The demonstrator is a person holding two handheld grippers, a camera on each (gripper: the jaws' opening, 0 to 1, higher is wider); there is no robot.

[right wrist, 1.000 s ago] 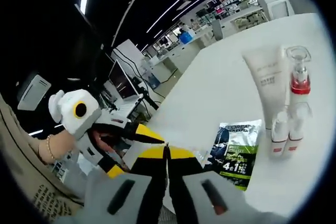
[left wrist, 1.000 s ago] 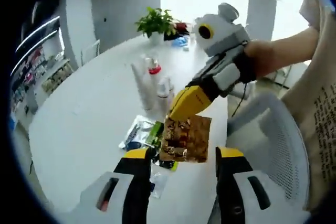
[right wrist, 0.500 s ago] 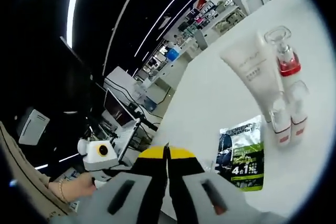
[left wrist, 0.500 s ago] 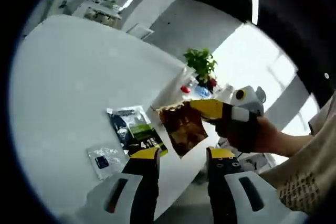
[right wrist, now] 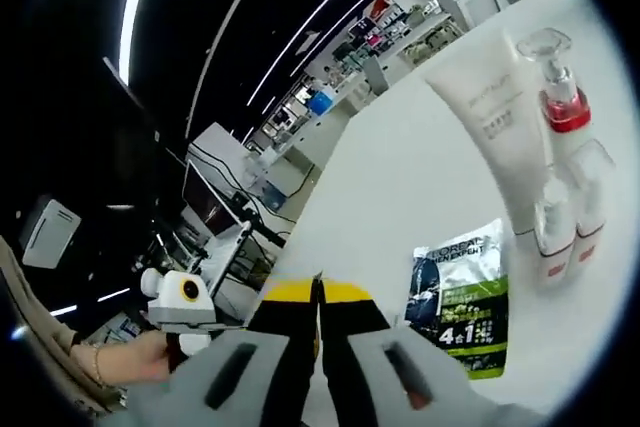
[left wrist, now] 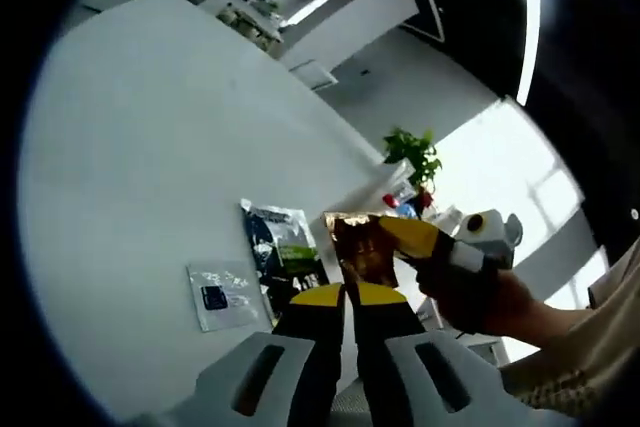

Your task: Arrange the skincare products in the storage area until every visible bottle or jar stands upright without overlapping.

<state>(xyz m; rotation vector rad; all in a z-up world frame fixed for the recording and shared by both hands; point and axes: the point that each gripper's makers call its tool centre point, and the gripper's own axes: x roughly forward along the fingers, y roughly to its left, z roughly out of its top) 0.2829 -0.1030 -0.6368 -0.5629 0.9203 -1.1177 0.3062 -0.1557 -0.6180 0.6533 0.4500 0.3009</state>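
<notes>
My right gripper [left wrist: 388, 230] reaches in from the right of the left gripper view, shut on a shiny brown sachet [left wrist: 360, 247] held above the white table [left wrist: 140, 147]. In its own view the right gripper [right wrist: 318, 292] has its jaws pressed together with a thin edge between them. My left gripper [left wrist: 345, 295] is shut just below the sachet, and I see nothing between its tips. A white tube [right wrist: 490, 97], a pump bottle with a red collar [right wrist: 562, 97] and two small bottles [right wrist: 570, 232] stand upright together.
A dark green sachet [left wrist: 285, 247] [right wrist: 460, 297] and a small clear sachet [left wrist: 222, 294] lie flat on the table. A potted plant [left wrist: 415, 152] stands at the table's far end. A hand [left wrist: 485, 297] holds the right gripper. Desks and shelves lie beyond the table.
My left gripper's jaws have gone from open to shut. The right gripper still holds the brown sachet. Both cameras have swung, so the scene sits differently.
</notes>
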